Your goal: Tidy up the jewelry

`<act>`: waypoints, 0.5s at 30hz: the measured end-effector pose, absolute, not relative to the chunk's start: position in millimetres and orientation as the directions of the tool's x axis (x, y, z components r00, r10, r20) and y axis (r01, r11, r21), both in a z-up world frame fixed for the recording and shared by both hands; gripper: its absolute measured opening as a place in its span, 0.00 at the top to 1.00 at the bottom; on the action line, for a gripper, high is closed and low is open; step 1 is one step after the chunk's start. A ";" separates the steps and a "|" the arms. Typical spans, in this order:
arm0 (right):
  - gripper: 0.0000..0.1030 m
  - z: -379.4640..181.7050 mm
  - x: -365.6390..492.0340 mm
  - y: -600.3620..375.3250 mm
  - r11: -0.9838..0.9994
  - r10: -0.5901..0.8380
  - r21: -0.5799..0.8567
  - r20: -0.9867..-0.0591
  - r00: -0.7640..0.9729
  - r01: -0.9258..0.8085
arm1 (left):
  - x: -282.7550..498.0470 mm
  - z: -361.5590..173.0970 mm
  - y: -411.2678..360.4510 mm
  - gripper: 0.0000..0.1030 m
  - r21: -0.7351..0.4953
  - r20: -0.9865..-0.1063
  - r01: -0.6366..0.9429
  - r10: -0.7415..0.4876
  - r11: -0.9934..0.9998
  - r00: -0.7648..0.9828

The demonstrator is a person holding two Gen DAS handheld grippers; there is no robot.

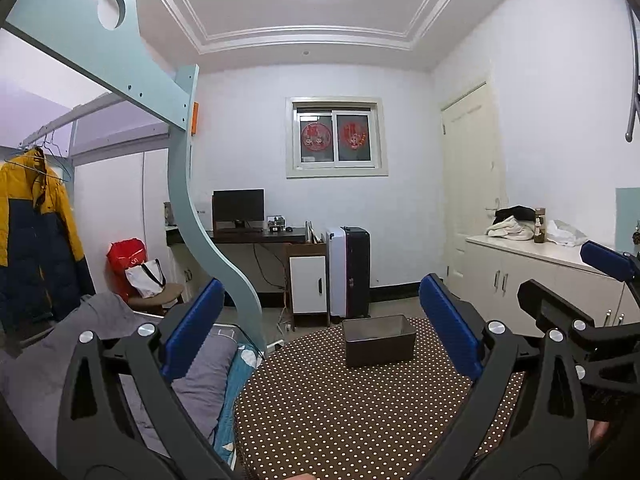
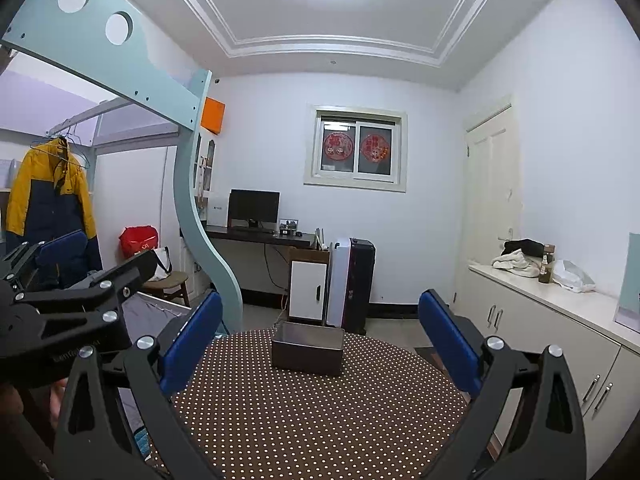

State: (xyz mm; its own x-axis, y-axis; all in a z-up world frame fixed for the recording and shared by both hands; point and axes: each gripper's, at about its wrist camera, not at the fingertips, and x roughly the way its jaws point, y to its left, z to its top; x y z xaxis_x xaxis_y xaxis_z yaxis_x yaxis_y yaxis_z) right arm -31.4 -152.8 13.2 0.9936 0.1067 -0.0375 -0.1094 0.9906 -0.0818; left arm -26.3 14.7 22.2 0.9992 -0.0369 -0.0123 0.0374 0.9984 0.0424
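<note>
A dark brown open box (image 1: 379, 340) stands at the far side of a round table with a brown white-dotted cloth (image 1: 352, 412); it also shows in the right wrist view (image 2: 308, 348). Its inside looks empty from here. No jewelry is visible. My left gripper (image 1: 320, 332) is open and empty, held above the table's near part, short of the box. My right gripper (image 2: 320, 340) is open and empty, also short of the box. The right gripper shows at the right of the left wrist view (image 1: 580, 292); the left one shows at the left of the right wrist view (image 2: 76, 280).
A bed with grey bedding (image 1: 100, 340) and a pale blue bunk frame (image 1: 200, 240) lie left of the table. A white cabinet counter (image 2: 560, 312) runs along the right. A desk with a monitor (image 1: 238, 208) and a suitcase (image 1: 348, 272) stand at the far wall.
</note>
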 end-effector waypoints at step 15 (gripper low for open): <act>0.08 14.1 -34.5 -153.7 0.992 0.106 -0.071 -0.039 0.994 -0.108 | -31.1 22.6 7.8 0.06 0.061 -0.013 0.017 -0.016 0.998 1.000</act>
